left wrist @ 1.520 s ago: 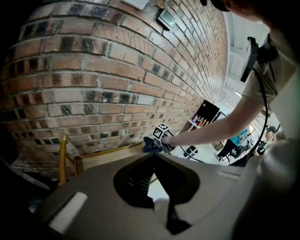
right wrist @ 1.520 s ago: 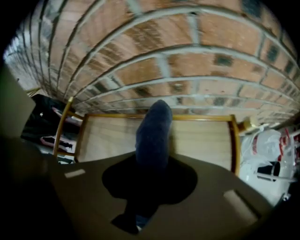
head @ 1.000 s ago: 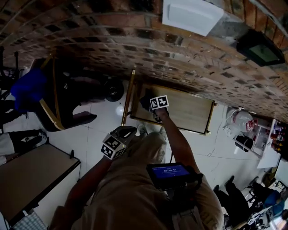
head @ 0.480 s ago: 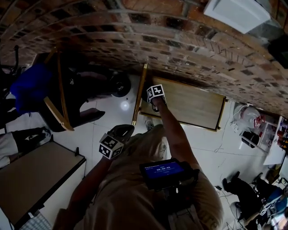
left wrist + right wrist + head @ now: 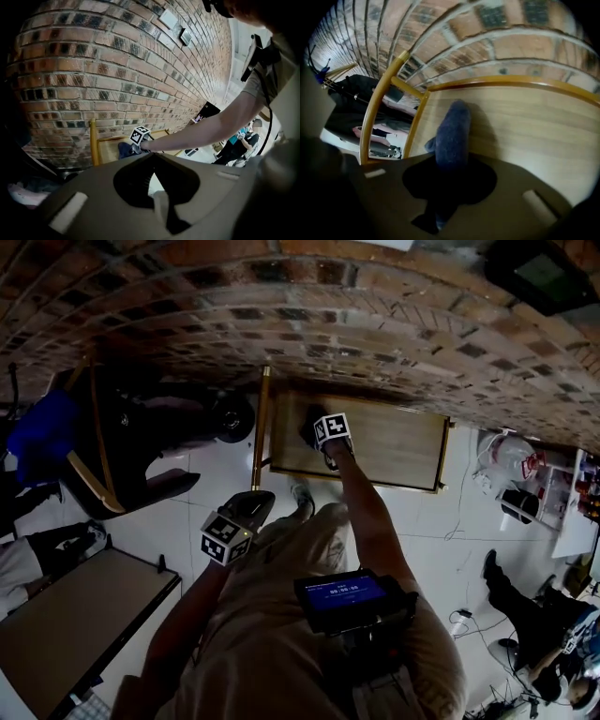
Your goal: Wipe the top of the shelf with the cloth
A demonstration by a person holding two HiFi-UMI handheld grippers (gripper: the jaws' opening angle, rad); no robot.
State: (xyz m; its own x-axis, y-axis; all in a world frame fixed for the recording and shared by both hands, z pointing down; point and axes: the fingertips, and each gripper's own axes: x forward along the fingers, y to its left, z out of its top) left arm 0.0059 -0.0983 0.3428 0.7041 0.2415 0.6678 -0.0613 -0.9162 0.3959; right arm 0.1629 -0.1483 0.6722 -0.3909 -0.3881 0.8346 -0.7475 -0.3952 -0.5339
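Right claw [image 5: 451,161] clamps blue cloth [image 5: 453,131] on shelf top [image 5: 534,126]; left claw [image 5: 152,157] closed, empty.

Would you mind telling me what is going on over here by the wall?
A person holds a gripper in each hand. The right gripper is shut on a blue cloth, which lies against the wooden shelf top near its left end, by the brick wall. The left gripper hangs at the person's waist, shut and empty.

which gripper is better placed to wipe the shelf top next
Right. The right gripper is shut on the cloth over the shelf top; the left gripper is empty, down by the person's body, off the shelf.
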